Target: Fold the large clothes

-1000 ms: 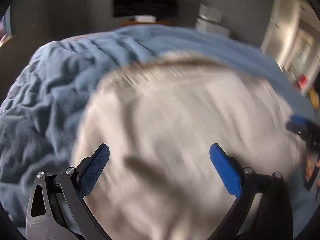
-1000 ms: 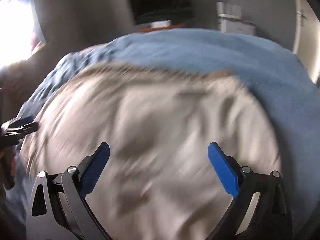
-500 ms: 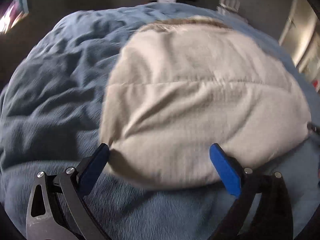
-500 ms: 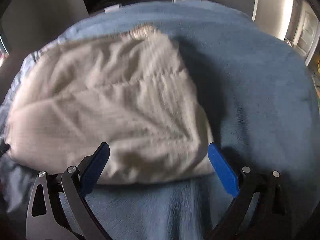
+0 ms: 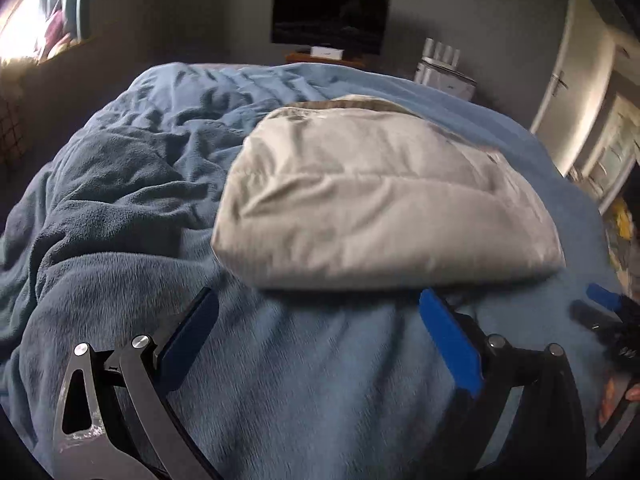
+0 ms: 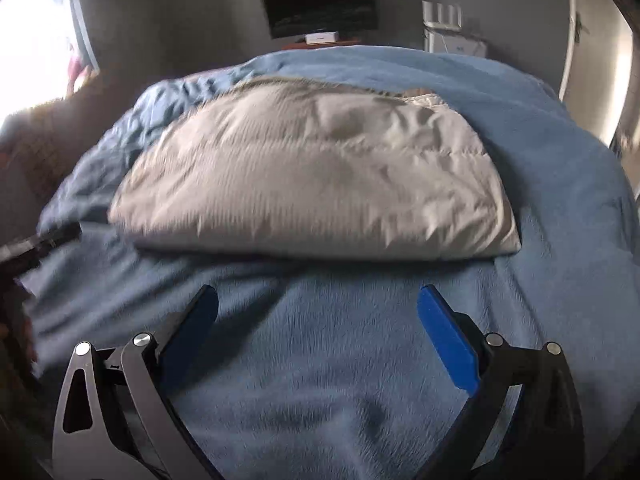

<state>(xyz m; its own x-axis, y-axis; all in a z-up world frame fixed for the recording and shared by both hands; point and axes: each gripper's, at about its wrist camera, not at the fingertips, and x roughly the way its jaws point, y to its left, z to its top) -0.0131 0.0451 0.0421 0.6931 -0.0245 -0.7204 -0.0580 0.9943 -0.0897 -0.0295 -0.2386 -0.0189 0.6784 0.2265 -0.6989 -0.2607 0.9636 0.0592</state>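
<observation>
Lying folded on the blue blanket [image 5: 304, 380], the beige padded garment [image 5: 376, 204] sits just beyond both grippers. Left gripper [image 5: 320, 320] and right gripper [image 6: 318, 316] hang wide open, holding nothing, above bare blanket. Rumpled folds crowd the garment's left side; smoother blanket spreads right.

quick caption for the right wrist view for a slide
Open right gripper hovers over blue blanket, short of the folded beige quilted jacket.
</observation>
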